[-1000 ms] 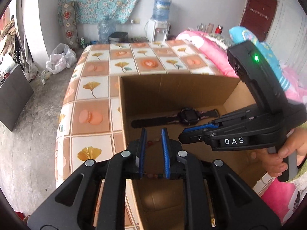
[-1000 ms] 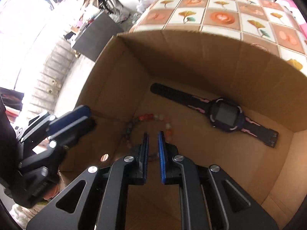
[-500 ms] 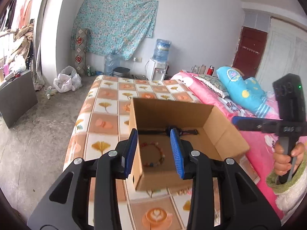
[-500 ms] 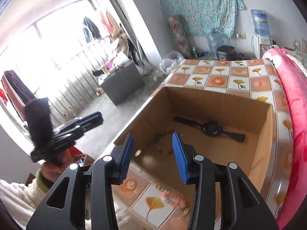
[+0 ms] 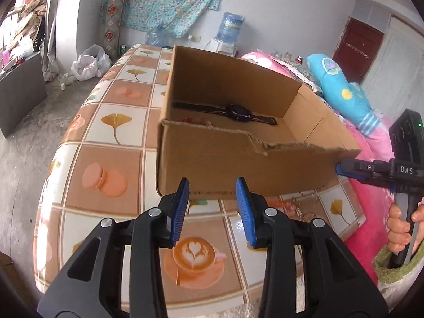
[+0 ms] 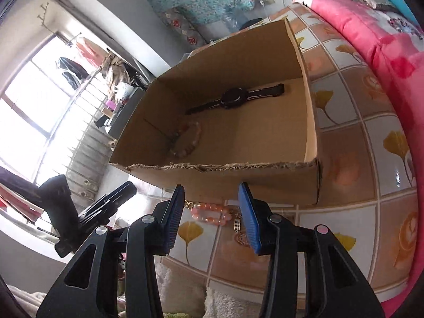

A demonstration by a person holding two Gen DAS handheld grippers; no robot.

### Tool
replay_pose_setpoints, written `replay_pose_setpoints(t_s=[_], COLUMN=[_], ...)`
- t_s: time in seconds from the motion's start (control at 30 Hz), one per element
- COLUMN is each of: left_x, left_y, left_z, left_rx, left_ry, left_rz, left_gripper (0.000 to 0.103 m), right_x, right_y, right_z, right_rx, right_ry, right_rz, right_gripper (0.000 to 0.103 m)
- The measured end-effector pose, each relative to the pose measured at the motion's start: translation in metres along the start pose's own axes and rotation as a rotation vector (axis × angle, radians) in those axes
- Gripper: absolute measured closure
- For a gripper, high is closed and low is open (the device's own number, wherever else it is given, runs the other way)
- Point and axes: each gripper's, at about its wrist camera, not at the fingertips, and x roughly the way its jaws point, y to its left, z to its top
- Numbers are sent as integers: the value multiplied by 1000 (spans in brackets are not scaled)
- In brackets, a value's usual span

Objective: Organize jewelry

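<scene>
Both hand-held grippers, left and right, gape empty before box's torn near edge; watch, bead bracelet inside; pink bracelet on worktop.

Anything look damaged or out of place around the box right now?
The cardboard box's near wall has a ragged, torn top edge. A pink bead bracelet and a small chain piece lie on the tablecloth outside the box; the watch and another bracelet are inside.
</scene>
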Motion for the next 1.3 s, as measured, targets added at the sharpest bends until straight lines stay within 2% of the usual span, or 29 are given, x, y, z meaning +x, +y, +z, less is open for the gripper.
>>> replay_pose_setpoints(t_s=[0.17,0.3,0.43,0.57,0.67,0.8,0.83,0.9,0.97,1.0,1.03,1.3], left_x=[3,5,14,20,20,18,18,17,17,17,16,10], left_y=[3,-1,-7,0,7,9,9,12,12,11,12,17], left_z=[8,-8,-34,-49,-53,-52,-52,-52,-51,-53,-54,-59], left_rx=[-10,25,90,77,56,77,83,81,77,78,77,55], left_ry=[-27,-12,51,97,102,94,93,89,84,81,79,62], left_rz=[1,-26,18,57,57,78,80,79,77,78,77,63], left_gripper=[68,68,68,68,68,67,66,63,63,63,63,63], right_x=[0,4,27,53,71,91,97,105,106,106,106,71], right_y=[1,16,40,68,84,101,104,107,109,108,106,93], right_z=[-4,-23,-47,-65,-70,-74,-77,-82,-83,-82,-79,-53], right_rx=[-5,-96,-279,-478,-591,-724,-752,-788,-790,-776,-761,-621], right_ry=[-18,10,84,144,167,194,213,234,232,234,234,134], right_rz=[-6,-37,-69,-103,-145,-206,-223,-263,-265,-264,-266,-233], right_gripper=[61,61,61,61,61,61,62,72,79,88,92,93])
